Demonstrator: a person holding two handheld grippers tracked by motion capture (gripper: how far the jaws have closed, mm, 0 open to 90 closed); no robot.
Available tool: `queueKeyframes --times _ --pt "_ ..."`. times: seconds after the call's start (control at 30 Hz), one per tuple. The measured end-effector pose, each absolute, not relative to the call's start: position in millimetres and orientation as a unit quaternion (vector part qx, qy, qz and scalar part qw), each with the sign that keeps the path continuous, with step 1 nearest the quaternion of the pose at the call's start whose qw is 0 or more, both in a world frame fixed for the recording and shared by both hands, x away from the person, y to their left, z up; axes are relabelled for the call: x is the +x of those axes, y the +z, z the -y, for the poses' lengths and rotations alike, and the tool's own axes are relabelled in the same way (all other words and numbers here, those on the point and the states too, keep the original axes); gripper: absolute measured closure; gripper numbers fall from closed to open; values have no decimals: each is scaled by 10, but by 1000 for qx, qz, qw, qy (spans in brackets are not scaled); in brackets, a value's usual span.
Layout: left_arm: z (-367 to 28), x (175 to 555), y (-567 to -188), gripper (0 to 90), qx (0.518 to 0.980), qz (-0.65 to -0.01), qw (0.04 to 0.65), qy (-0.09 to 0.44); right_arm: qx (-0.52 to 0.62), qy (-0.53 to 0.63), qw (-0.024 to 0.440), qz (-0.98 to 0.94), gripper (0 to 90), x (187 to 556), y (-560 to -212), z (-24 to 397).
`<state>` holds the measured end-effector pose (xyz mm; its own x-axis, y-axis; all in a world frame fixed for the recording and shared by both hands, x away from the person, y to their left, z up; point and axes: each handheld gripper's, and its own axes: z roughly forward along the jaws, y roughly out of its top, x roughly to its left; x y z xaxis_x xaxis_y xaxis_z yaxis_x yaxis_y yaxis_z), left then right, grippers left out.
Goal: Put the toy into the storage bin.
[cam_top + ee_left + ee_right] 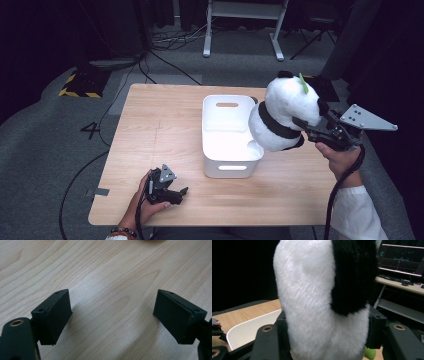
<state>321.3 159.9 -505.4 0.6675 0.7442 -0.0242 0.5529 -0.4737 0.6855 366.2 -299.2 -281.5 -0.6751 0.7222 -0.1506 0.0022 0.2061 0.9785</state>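
My right gripper (311,131) pinches the plush panda (282,112) aloft at the white bin's (231,167) three o'clock rim; lowering it in remains. My left gripper (172,192) rests on the desk (150,125), jaws spread.

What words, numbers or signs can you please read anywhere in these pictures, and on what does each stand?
"4": dark figure on the grey floor, left of the light wooden table.
Glowing monitor screen: graph lines and figures, too small to read.
White plastic bin, black-and-white plush panda: no text.
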Motion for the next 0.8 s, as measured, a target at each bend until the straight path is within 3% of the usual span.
queueKeyframes --times 0.8 --pt "-1601 3214 -5053 148 848 -382 341 140 217 579 284 -733 404 3744 -2861 2490"
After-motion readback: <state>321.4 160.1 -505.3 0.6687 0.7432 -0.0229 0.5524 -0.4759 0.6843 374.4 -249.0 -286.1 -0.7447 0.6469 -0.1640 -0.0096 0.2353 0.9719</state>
